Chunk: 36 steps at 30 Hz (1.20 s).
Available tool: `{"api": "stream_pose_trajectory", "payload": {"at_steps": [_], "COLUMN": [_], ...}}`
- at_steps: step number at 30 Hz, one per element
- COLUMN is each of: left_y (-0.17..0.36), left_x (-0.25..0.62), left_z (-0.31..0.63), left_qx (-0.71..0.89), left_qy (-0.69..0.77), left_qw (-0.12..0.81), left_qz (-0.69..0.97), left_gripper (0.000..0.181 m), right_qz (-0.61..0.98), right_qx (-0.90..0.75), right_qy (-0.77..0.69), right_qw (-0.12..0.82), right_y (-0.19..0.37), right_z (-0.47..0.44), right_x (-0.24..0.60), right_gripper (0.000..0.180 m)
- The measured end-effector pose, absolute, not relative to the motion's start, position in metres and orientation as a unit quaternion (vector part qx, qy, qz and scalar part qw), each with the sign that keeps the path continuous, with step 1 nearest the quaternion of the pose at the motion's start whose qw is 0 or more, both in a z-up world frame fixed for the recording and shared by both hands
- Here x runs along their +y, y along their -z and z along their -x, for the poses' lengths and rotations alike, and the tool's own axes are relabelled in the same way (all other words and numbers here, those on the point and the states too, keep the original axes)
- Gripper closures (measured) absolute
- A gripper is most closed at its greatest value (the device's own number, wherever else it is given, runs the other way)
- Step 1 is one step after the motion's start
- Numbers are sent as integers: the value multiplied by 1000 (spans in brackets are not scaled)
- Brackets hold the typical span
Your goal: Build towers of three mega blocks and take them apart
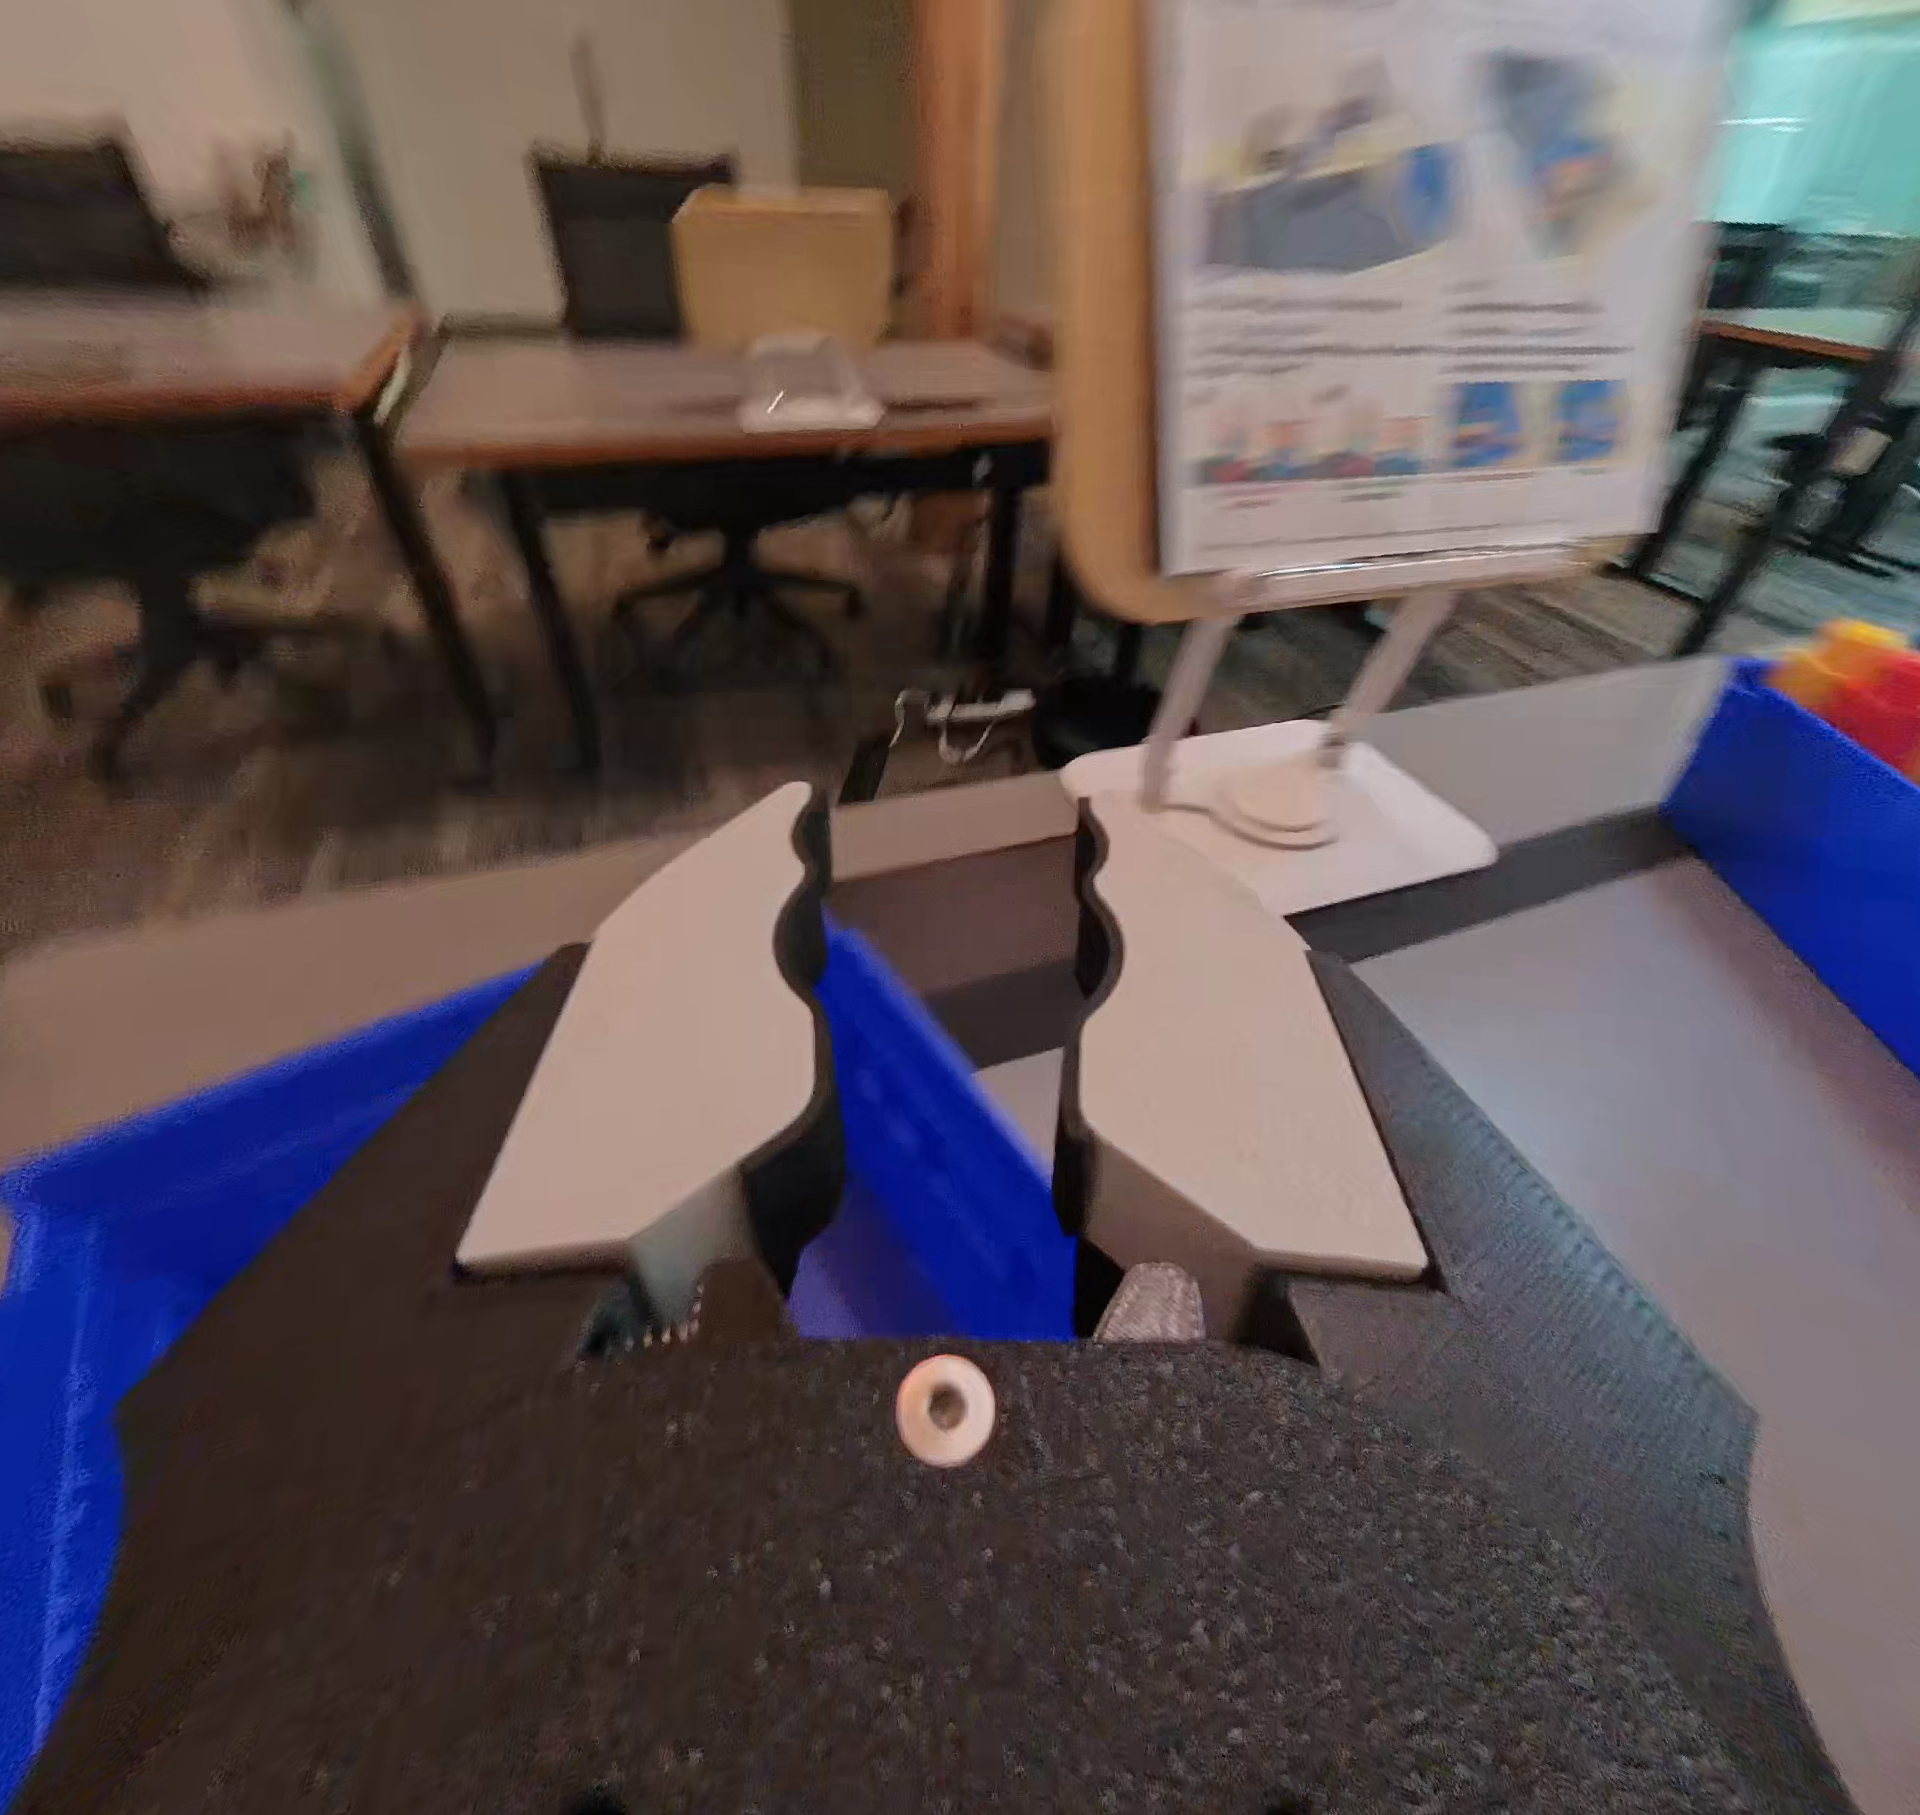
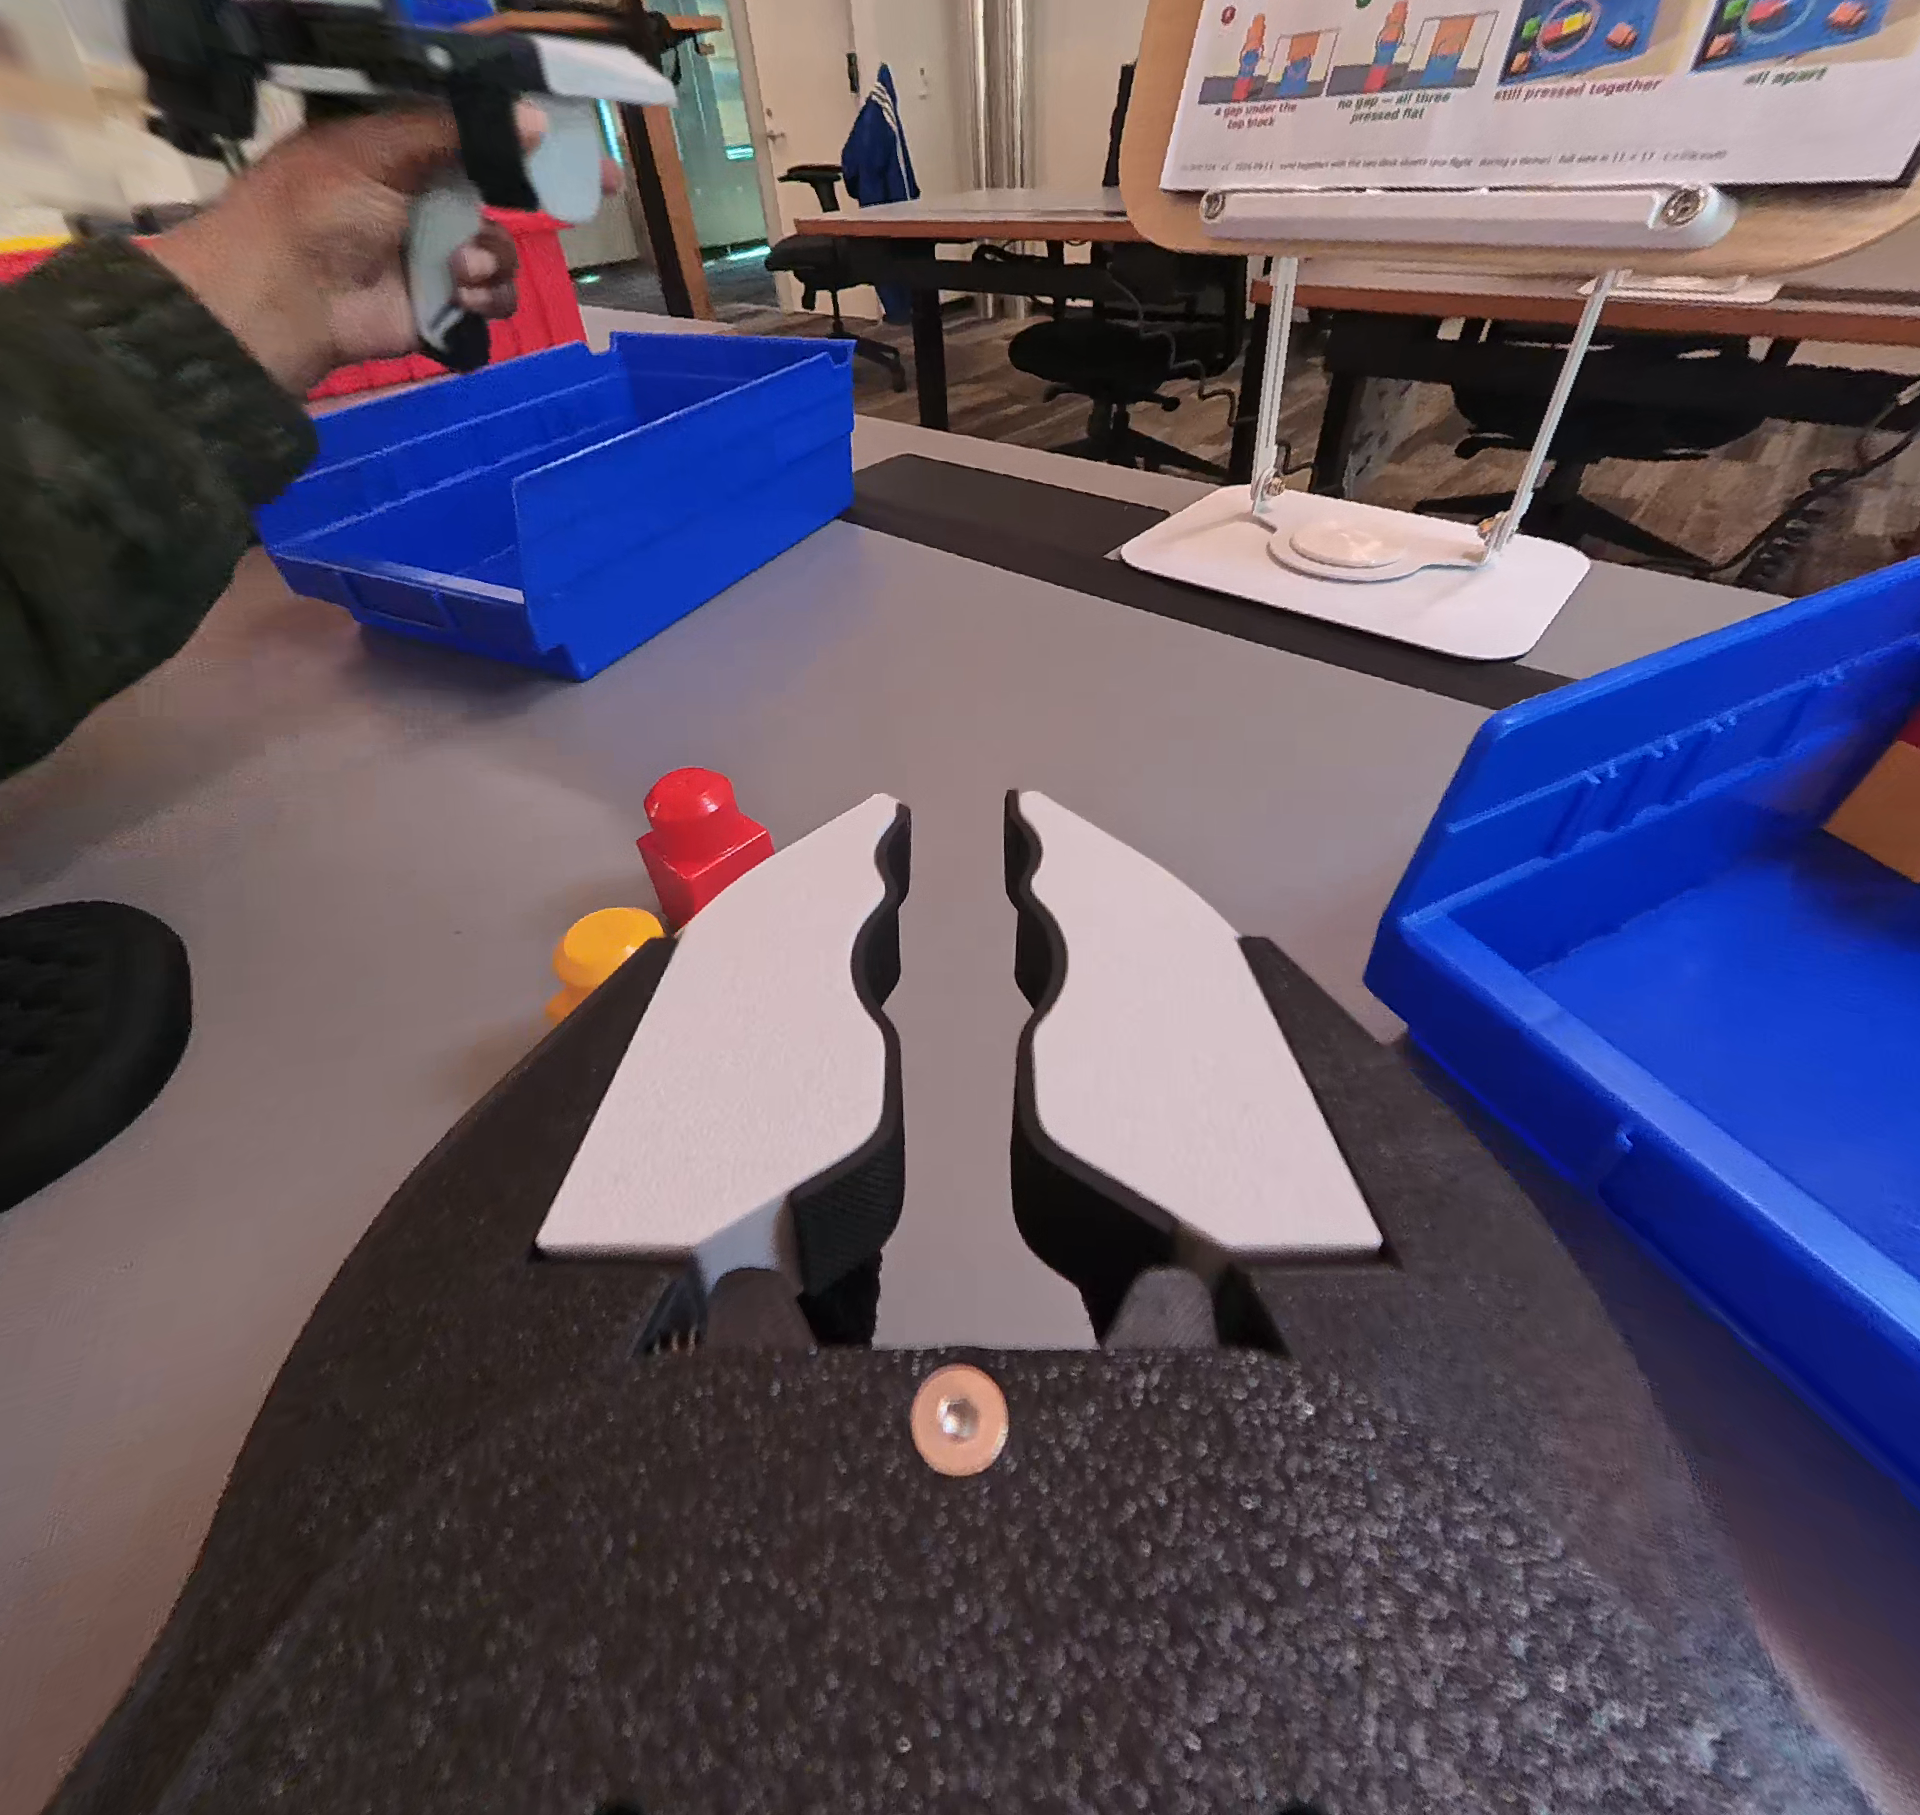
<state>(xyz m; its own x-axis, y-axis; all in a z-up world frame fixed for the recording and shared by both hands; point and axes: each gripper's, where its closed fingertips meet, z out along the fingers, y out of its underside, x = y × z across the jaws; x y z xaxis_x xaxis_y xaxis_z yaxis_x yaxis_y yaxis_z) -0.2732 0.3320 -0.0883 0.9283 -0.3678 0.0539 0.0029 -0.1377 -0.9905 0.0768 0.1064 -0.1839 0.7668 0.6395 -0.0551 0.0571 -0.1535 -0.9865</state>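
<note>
A red block [image 2: 701,849] and a yellow block [image 2: 597,950] stand on the grey mat, just left of my right gripper's left finger. My right gripper [image 2: 956,809] is open and empty, low over the mat. My left gripper [image 1: 951,815] is open and empty, held above the left blue bin [image 1: 914,1090]. That gripper also shows in the right wrist view [image 2: 582,82], raised in a person's hand above the same bin [image 2: 582,498]. More red and yellow blocks [image 1: 1860,685] show in the right blue bin [image 1: 1787,830].
A white stand with an instruction sheet [image 2: 1351,560] is at the table's far edge. The right blue bin [image 2: 1662,986] lies close beside my right gripper. A black round pad [image 2: 73,1038] sits at the left. Desks and chairs stand beyond the table. My right fingertips sit around 45 centimetres from my left ones. To reach the red block [image 2: 701,849] in a straight line is about 12 centimetres for my right fingers, about 35 centimetres for my left.
</note>
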Motion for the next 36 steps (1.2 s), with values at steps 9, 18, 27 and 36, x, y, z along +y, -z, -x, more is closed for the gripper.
{"api": "stream_pose_trajectory", "payload": {"at_steps": [9,18,27,36], "left_y": [265,213,106,235], "left_x": [393,386,177,17], "left_z": [339,346,83,-35], "left_qx": [23,55,472,652], "left_qy": [31,-51,221,277], "left_qw": [405,467,507,340], "left_qz": [914,881,686,618], "left_gripper": [105,144,144,145], "right_qz": [726,719,721,735], "right_qx": [-235,-232,-257,-272], "right_qy": [-245,-258,-249,-218], "right_qw": [598,603,593,582], "right_y": [187,180,185,198], "right_z": [-80,-81,-74,-74], "right_x": [110,107,104,107], "right_gripper": [162,162,162,162]}}
